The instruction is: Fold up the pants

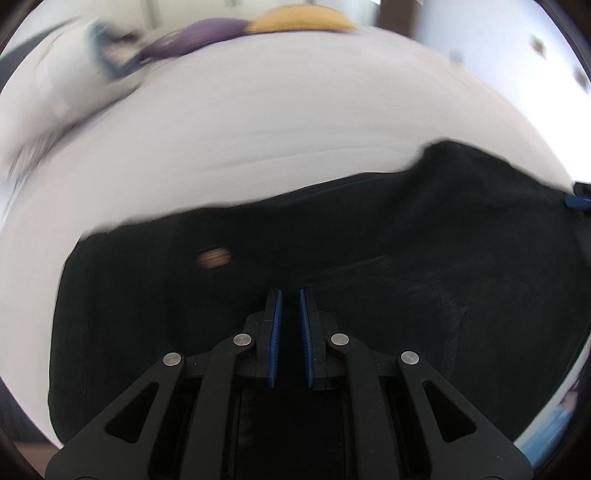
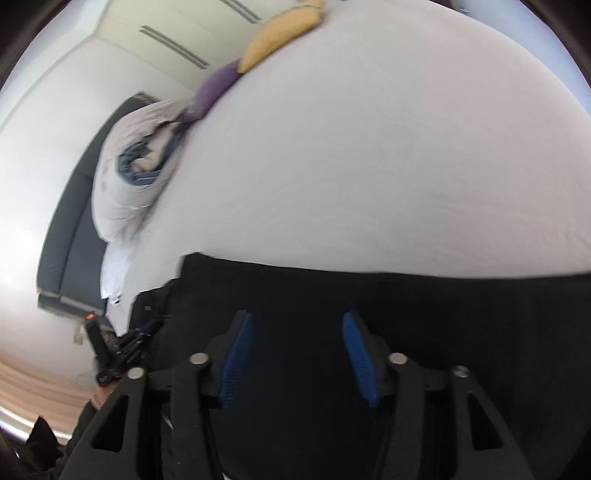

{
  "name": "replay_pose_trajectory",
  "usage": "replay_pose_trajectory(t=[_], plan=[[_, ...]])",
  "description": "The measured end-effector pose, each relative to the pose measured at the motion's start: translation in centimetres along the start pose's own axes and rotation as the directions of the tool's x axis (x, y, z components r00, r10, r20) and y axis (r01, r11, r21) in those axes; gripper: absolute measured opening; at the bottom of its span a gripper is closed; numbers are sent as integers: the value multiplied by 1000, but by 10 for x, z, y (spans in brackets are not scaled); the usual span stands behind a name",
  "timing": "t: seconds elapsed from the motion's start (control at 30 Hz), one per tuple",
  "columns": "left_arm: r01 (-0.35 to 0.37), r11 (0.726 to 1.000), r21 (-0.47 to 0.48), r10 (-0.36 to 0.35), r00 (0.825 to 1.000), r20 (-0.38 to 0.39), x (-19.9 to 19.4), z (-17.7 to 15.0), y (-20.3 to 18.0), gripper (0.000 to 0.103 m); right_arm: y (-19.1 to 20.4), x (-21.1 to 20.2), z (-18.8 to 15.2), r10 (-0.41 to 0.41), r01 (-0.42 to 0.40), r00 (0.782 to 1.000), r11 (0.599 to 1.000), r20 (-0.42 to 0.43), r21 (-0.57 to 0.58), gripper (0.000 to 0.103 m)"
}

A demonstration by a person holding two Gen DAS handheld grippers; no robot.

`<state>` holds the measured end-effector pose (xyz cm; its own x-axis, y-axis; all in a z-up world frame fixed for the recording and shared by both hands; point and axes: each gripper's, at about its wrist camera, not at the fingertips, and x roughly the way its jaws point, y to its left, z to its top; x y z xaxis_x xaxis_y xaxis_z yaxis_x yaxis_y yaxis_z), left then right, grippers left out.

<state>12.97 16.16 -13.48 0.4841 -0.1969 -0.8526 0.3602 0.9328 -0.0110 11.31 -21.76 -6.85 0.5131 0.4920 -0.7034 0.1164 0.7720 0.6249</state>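
Observation:
Black pants (image 1: 369, 240) lie on a white bed sheet (image 1: 258, 129), filling the lower half of both views (image 2: 406, 314). A small brown patch or button (image 1: 214, 257) shows on them. My left gripper (image 1: 290, 295) is over the pants, its blue pads (image 1: 276, 332) nearly together with dark cloth between them. My right gripper (image 2: 297, 325) has its blue pads (image 2: 236, 358) wide apart above the pants. The right gripper's tip shows at the left wrist view's right edge (image 1: 576, 201); the left gripper shows at the right wrist view's lower left (image 2: 118, 354).
A yellow pillow (image 2: 284, 33) and a purple pillow (image 2: 216, 90) lie at the bed's far end, with a bunched pale duvet (image 2: 122, 192) beside them. A dark bed frame (image 2: 70, 240) runs along the left. Wooden floor (image 2: 37, 387) is at lower left.

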Motion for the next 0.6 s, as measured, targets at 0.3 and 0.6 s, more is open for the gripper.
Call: replay_pose_trajectory(t=[0.3, 0.6], plan=[[-4, 998, -68, 9, 998, 67, -35, -64, -3, 10, 148, 118, 16, 382, -404, 911, 901, -156, -157, 72], [47, 992, -114, -39, 997, 71, -9, -29, 9, 10, 83, 196, 21, 319, -309, 935, 947, -154, 84, 16]])
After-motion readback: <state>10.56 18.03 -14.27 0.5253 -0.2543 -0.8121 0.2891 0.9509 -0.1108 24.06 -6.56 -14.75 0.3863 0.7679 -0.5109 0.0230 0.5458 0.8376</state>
